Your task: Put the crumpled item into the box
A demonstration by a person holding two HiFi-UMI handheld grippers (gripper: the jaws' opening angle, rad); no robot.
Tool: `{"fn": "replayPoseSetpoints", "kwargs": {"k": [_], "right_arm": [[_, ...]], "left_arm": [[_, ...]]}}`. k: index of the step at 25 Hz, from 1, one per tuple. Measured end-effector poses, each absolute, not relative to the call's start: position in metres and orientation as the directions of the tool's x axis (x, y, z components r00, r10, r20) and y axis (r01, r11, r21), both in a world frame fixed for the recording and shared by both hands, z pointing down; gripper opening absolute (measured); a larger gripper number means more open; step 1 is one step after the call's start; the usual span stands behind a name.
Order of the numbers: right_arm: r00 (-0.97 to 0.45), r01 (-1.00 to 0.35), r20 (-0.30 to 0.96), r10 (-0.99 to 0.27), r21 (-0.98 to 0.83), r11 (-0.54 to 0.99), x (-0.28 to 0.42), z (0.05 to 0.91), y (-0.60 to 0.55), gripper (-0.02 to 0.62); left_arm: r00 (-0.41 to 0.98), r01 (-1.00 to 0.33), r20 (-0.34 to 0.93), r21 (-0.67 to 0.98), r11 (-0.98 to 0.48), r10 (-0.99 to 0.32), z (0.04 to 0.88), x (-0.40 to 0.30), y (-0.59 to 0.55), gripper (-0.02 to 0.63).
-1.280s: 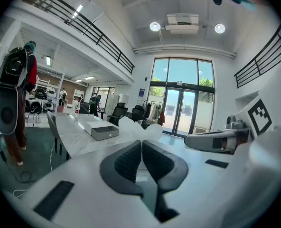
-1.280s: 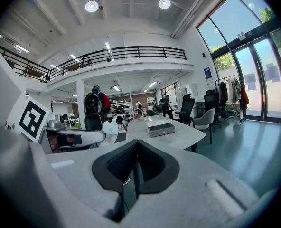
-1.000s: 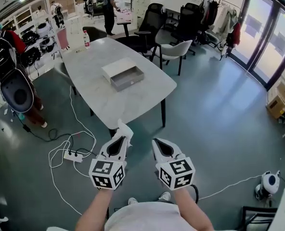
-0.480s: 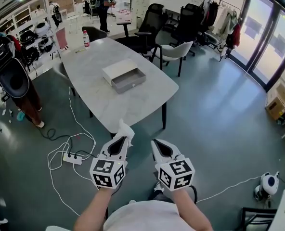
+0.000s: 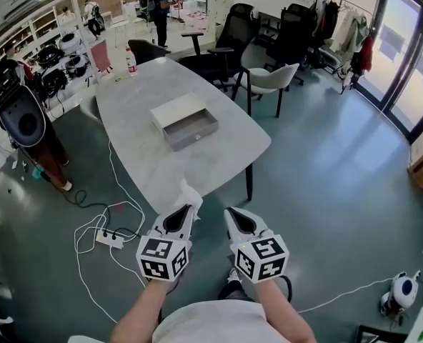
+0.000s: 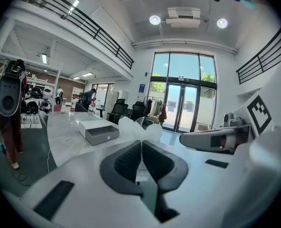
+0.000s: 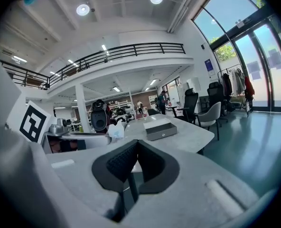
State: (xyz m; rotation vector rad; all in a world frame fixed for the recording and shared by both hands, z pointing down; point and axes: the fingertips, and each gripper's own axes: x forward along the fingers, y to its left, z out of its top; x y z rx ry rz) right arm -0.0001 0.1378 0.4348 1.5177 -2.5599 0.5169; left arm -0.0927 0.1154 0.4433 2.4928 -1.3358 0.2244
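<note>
My left gripper (image 5: 188, 207) is shut on a crumpled white item (image 5: 188, 192), which sticks out past the jaw tips just short of the table's near edge; the same crumpled white item (image 6: 136, 128) shows above the jaws in the left gripper view. My right gripper (image 5: 230, 213) hangs beside it, shut with nothing in it. The box (image 5: 184, 120), a grey open tray with a white lid part, sits mid-table, well ahead of both grippers. It also appears as the box (image 6: 98, 131) and the box (image 7: 159, 128) in the gripper views.
The grey oval table (image 5: 219, 156) stands ahead. Office chairs (image 5: 269, 81) crowd its far side. White cables and a power strip (image 5: 111, 238) lie on the floor at left. A person (image 5: 33, 131) stands left of the table, and a bottle (image 5: 131, 61) sits at its far end.
The view has drawn nearer to the table; its near edge now lies just ahead of the grippers. The grippers keep the same pose, the left still holding the crumpled item.
</note>
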Motion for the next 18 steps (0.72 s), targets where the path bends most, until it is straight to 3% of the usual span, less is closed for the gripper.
{"fn": "replayPoseSetpoints", "kwargs": {"k": [18], "right_arm": [[-0.584, -0.810, 0.273, -0.764, -0.263, 0.525, 0.092, 0.443, 0.010, 0.005]], "left_arm": [[0.465, -0.885, 0.310, 0.164, -0.435, -0.829, 0.448, -0.004, -0.006, 0.017]]}}
